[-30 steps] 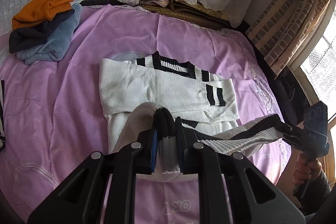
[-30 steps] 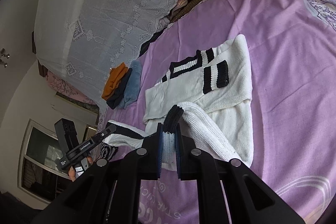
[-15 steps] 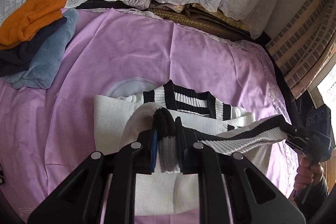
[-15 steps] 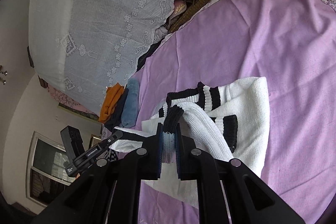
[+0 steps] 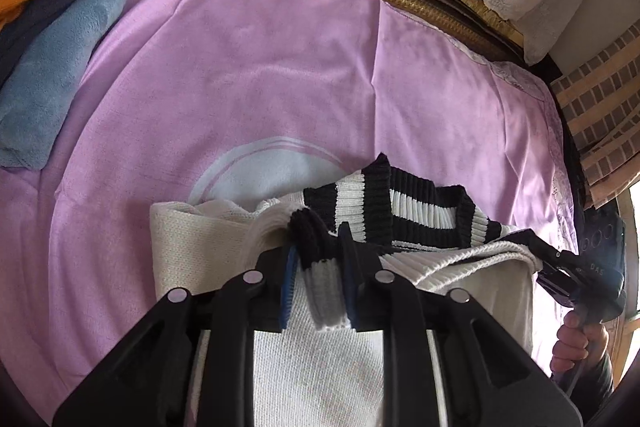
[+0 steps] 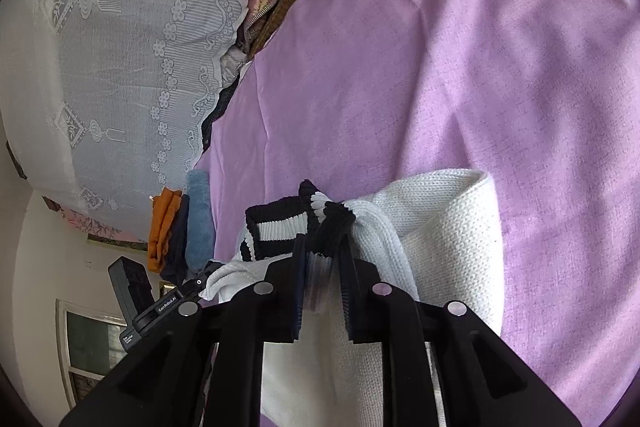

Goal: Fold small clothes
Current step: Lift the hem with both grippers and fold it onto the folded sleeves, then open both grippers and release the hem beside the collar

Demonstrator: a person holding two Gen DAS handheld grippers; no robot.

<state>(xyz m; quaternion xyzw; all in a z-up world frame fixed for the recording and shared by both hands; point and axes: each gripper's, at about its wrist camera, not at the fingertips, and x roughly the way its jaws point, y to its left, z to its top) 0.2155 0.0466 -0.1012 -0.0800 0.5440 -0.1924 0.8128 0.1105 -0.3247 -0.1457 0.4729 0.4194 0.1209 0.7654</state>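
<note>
A small white knit sweater (image 5: pixel 320 367) with black-and-white striped ribbing lies on the purple bed sheet (image 5: pixel 260 75). My left gripper (image 5: pixel 318 259) is shut on one corner of its striped hem and holds it over the striped collar (image 5: pixel 400 215). My right gripper (image 6: pixel 322 255) is shut on the other hem corner, above the same sweater (image 6: pixel 440 235). The lower half is folded up over the upper half. The right gripper also shows at the right edge of the left wrist view (image 5: pixel 560 263). The left gripper shows at the lower left of the right wrist view (image 6: pixel 192 287).
A stack of folded clothes, orange, dark navy and light blue (image 5: pixel 52 39), lies at the bed's far left; it also shows in the right wrist view (image 6: pixel 180 223). A white lace cover (image 6: pixel 120 47) drapes the bedhead. A brick-pattern curtain (image 5: pixel 600 95) and a window are at the right.
Both grippers have carried the sweater's hem forward over its body toward the collar, covering the folded sleeves. The cameras are now lower and closer to the bed.
</note>
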